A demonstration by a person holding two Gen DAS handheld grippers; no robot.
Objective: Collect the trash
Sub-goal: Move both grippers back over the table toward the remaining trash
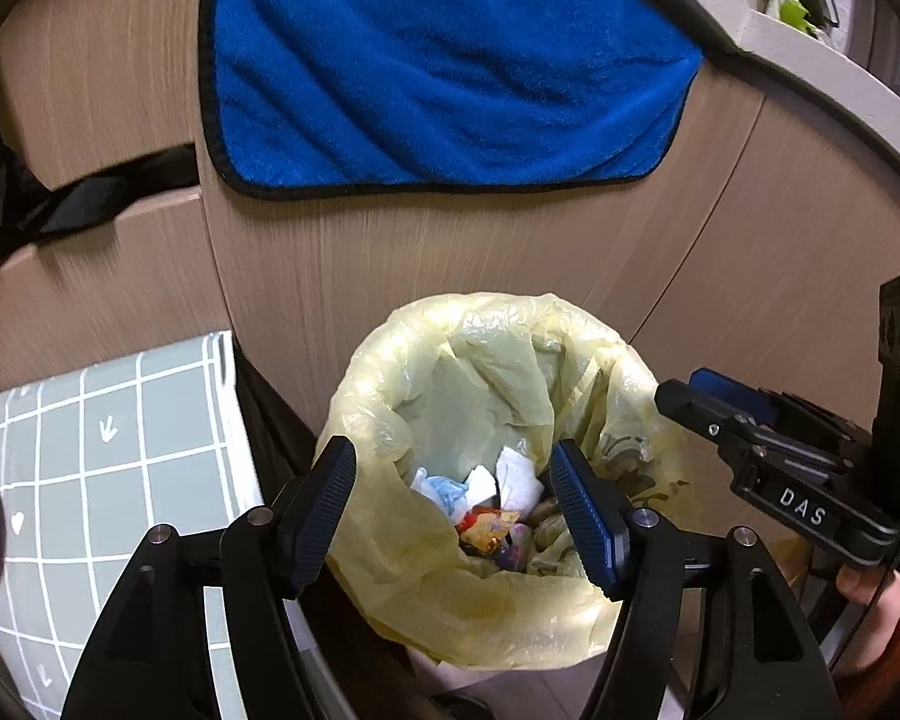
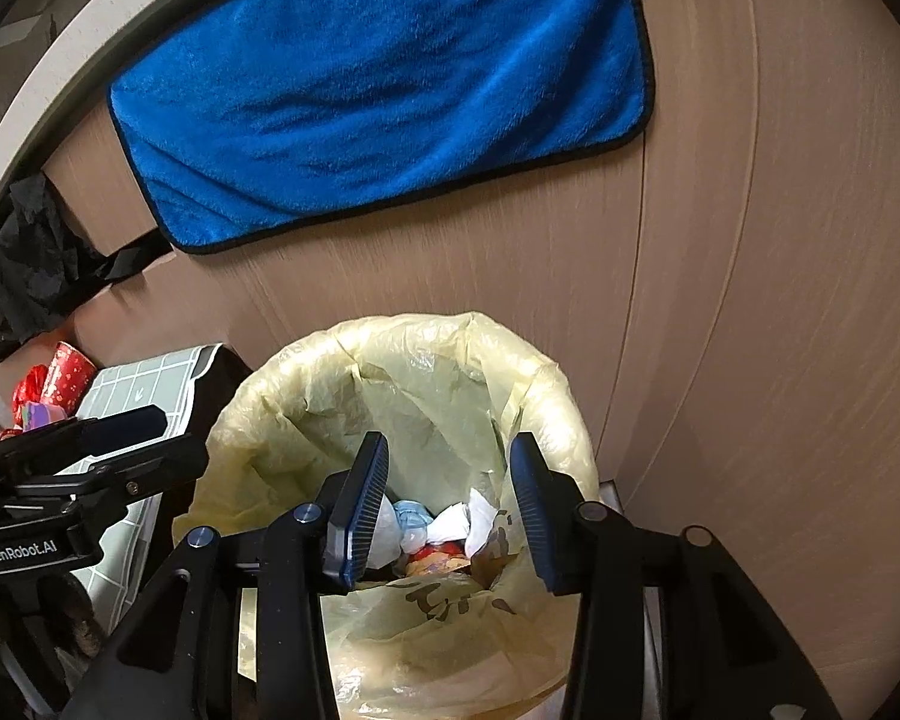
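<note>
Both grippers hang tilted downward over the mouth of a bin lined with a yellow bag (image 1: 486, 612), which fills the lower middle of each wrist view. The left gripper (image 1: 453, 516) has its jaws spread wide with nothing between them; only the bag's opening shows in the gap. The right gripper (image 2: 448, 516) stands with its jaws parted, narrower than the left, and equally empty. In the left wrist view it reaches in from the right edge of the frame, a bit of the person's hand (image 1: 870, 591) showing beneath it. The trash (image 1: 486, 510) lies at the bottom of the bag (crumpled white and pale blue paper over red and orange wrappers). A blue towel (image 2: 384, 90) hangs on the wooden cabinet front (image 2: 750, 300) across the upper part of both frames.
</note>
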